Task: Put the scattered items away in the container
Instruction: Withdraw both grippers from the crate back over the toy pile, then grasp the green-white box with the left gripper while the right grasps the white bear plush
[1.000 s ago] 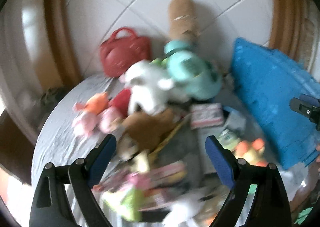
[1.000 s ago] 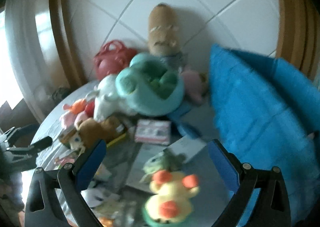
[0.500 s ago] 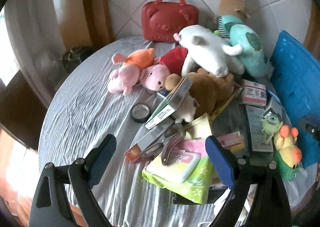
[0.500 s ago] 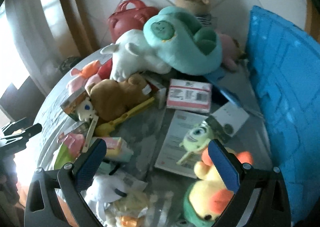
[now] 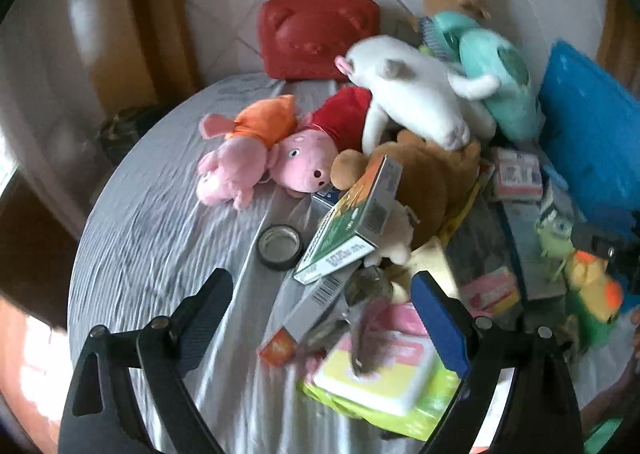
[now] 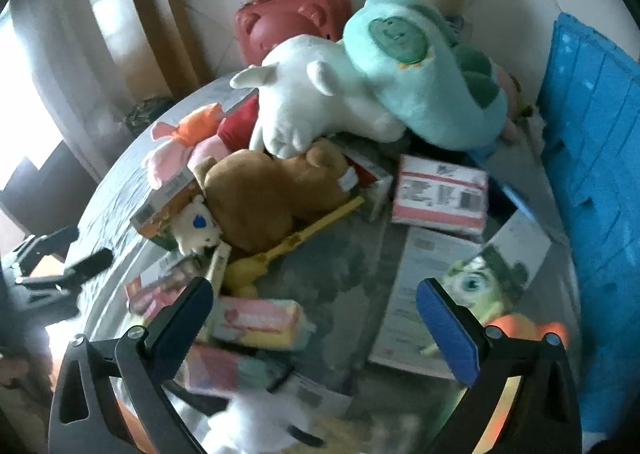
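A round table [image 5: 160, 222] is piled with toys and boxes. A blue crate [image 6: 600, 158] stands at its right edge, also in the left wrist view [image 5: 592, 150]. My left gripper [image 5: 320, 314] is open and empty above a green box [image 5: 352, 230], a tape roll [image 5: 279, 246] and a yellow-green packet [image 5: 380, 382]. My right gripper [image 6: 316, 318] is open and empty above a yellow toy [image 6: 288, 246], a pastel packet [image 6: 260, 322] and a green one-eyed figure [image 6: 476, 290]. A brown plush [image 6: 272, 194], white plush [image 6: 316, 102] and teal plush [image 6: 424, 82] lie behind.
A red bag [image 5: 316, 30] stands at the back against the tiled wall. Two pink pig plushes [image 5: 248, 150] lie at the left. A pink-and-white box [image 6: 440, 194] lies near the crate. The left gripper [image 6: 52, 266] shows at the left of the right wrist view.
Both grippers have tilted down toward the table and come closer to the pile. Neither has taken hold of anything.
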Motion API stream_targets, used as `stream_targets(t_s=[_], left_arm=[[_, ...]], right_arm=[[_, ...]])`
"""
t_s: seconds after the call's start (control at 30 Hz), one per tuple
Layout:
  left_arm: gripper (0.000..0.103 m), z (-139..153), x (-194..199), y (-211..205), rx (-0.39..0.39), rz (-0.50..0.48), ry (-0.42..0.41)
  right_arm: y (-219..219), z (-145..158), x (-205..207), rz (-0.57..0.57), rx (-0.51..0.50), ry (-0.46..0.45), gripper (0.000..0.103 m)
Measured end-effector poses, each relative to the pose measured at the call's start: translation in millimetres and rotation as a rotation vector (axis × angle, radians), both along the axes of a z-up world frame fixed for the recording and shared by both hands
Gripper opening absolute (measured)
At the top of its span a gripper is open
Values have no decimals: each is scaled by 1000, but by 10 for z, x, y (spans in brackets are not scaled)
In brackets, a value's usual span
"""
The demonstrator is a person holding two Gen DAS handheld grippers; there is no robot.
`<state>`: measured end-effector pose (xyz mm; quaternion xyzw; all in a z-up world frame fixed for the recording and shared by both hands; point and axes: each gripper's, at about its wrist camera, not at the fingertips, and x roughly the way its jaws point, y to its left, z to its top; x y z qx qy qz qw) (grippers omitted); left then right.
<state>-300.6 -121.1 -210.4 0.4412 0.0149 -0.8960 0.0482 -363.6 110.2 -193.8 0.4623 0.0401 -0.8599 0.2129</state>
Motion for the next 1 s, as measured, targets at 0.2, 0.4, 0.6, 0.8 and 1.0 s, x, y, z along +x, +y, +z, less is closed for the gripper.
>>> stream_targets(t_s=[0.2, 0.4, 0.6, 0.8, 1.0], left_arm=[[84, -248, -371, -136, -3, -153, -27], [32, -481, -655, -320, 34, -246, -86], [21, -530, -737, -512, 59, -250, -97], [21, -526, -644, -447, 75, -229, -92], [21, -527, -575, -392, 89, -211, -88]], right_arm=[[-400, -181, -14, -107, -13, -41, 100], [-745, -325, -74, -133, -3, -86, 72], [-1174, -511, -246, -81, -2, -121, 58], [-1389, -611, -383, -91, 26, -126, 77], [-1465, -686, -394, -76, 21, -146, 80]])
